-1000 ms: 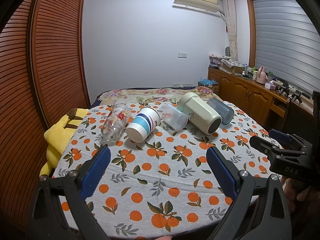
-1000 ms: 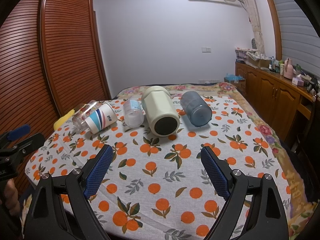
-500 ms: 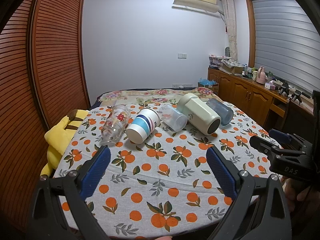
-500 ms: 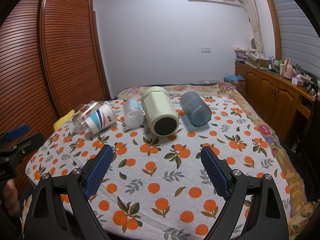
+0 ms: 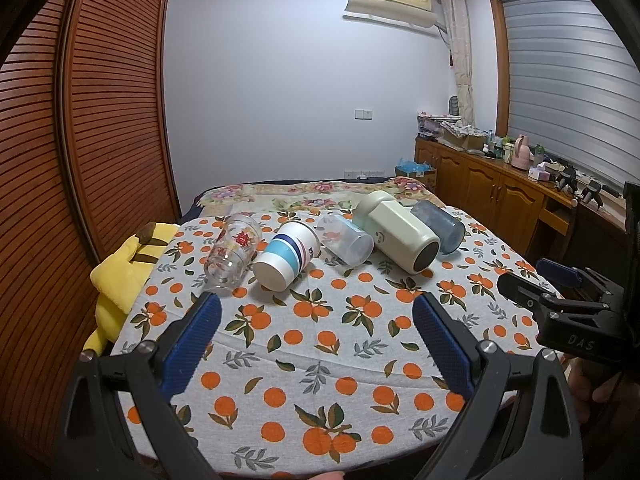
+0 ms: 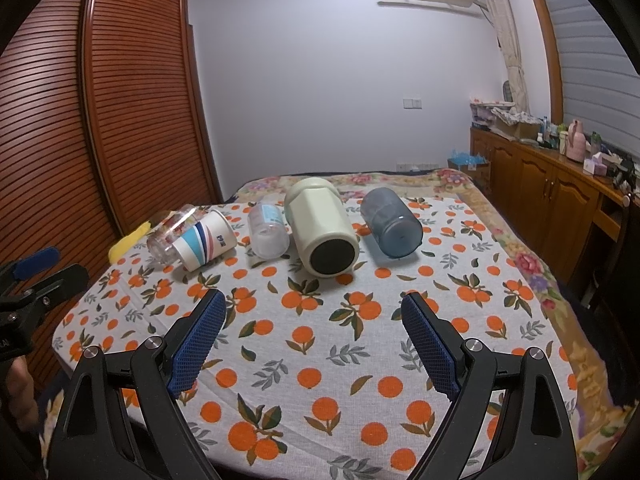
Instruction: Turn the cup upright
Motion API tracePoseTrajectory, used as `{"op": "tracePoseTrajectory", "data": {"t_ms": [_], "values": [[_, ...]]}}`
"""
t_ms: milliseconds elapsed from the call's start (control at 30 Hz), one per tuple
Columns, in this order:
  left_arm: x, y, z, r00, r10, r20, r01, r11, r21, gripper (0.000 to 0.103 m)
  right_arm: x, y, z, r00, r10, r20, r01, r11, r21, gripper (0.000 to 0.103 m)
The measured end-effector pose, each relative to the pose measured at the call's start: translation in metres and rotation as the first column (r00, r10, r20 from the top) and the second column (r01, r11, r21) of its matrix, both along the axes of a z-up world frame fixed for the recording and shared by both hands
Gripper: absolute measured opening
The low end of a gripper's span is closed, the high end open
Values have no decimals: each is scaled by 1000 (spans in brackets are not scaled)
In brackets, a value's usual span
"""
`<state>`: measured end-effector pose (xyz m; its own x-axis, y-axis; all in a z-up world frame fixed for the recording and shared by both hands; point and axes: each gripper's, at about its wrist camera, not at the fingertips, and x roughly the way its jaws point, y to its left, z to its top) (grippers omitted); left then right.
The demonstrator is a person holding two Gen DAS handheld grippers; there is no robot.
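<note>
Cups lay on their sides in a row well ahead of both wide-open, empty claws: glass cup [image 5: 233, 254] far left of the left gripper [image 5: 318, 344], striped paper cup [image 5: 287, 257] beside it, cream mug [image 6: 323, 232] and blue tumbler [image 6: 390, 222] ahead of the right gripper [image 6: 312, 340]. Round bodies on soft orange-print cloth [image 6: 320, 344] could roll aside or squirt free from a glancing pinch.

Five vessels lie on their sides in a row across the far part of the bed [image 6: 320, 360]: a glass tumbler [image 5: 234, 254], a striped paper cup [image 5: 286, 256], a clear plastic cup [image 5: 345, 239], a cream flask [image 6: 322, 228] and a blue-grey cup [image 6: 390, 222]. The tumbler and paper cup touch, and the clear cup sits just beside the flask. A wider gap separates the flask from the blue-grey cup. The orange-print cloth between the row and both grippers' spread fingers [image 6: 200, 336] lies bare. A yellow plush toy [image 5: 120, 276] crowds the bed's left edge.
</note>
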<state>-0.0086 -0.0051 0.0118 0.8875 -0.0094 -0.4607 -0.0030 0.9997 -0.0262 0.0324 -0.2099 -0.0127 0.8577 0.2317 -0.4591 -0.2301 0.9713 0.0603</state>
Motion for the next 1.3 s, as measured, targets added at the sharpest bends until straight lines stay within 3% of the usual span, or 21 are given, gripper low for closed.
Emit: {"op": "tracePoseTrajectory", "data": {"t_ms": [767,1000,1300], "values": [[5,4,-3,1000,-2,-17,2,1000,6,97,2,1,-2,1000,-2,0,2,1000,-3,91],[28,13,-18,997,-22,-74,22,1000,1,97,11,0,-4,1000,14,-16,-15,1000,-25,91],[71,21,-25,990,-52,-128,60,997,55,97,38,10,-4,997,68,-33,-70,996,-56,91]]}}
